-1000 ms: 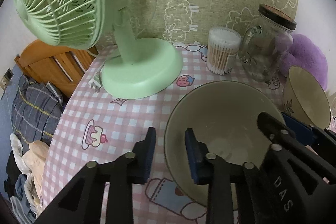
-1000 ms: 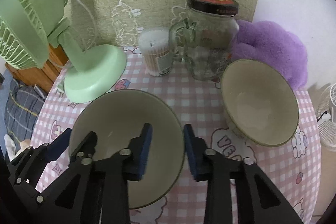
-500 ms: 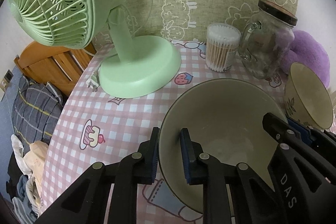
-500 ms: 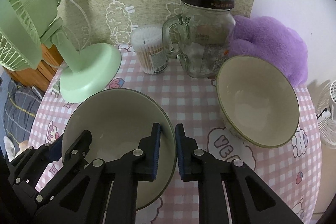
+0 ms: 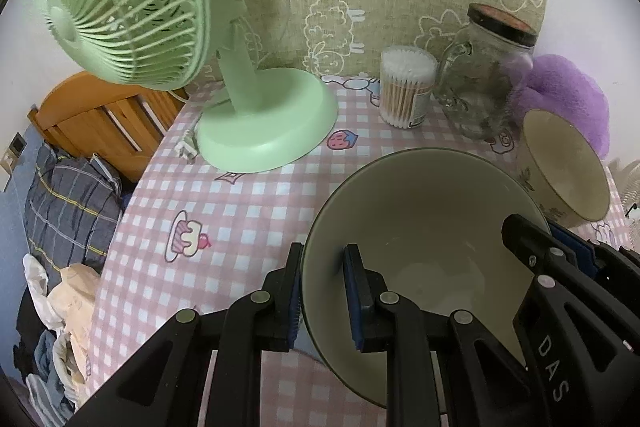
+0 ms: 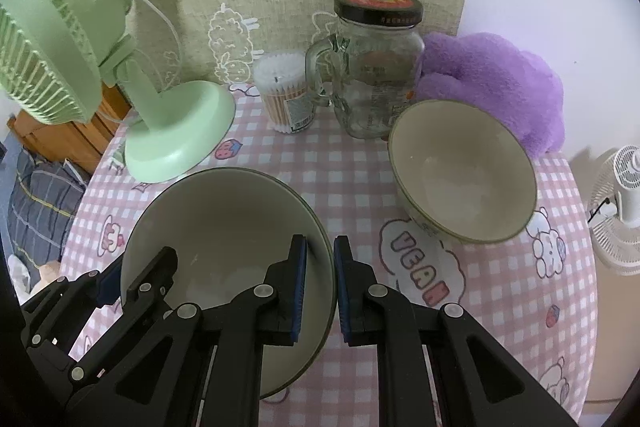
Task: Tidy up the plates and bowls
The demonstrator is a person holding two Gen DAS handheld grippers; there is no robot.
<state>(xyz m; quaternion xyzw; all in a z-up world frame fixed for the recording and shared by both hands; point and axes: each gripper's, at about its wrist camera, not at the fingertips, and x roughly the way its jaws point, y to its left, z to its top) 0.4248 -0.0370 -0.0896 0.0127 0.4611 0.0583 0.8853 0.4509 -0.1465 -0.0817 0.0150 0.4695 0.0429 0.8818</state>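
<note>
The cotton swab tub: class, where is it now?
The cotton swab tub stands at the table's back edge in the right wrist view, between the green fan and the glass jar.

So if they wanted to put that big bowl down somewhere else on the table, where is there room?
Bare cloth lies left of the big bowl, in front of the green fan, and in front of the smaller bowl near the table's edge. The back is crowded: cotton swab tub, glass jar, purple plush.

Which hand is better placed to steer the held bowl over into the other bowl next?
Probably the right. Both the left gripper and right gripper clamp opposite rims of the wide bowl, but the right sits on the side facing the deeper bowl, so it can lead.
</note>
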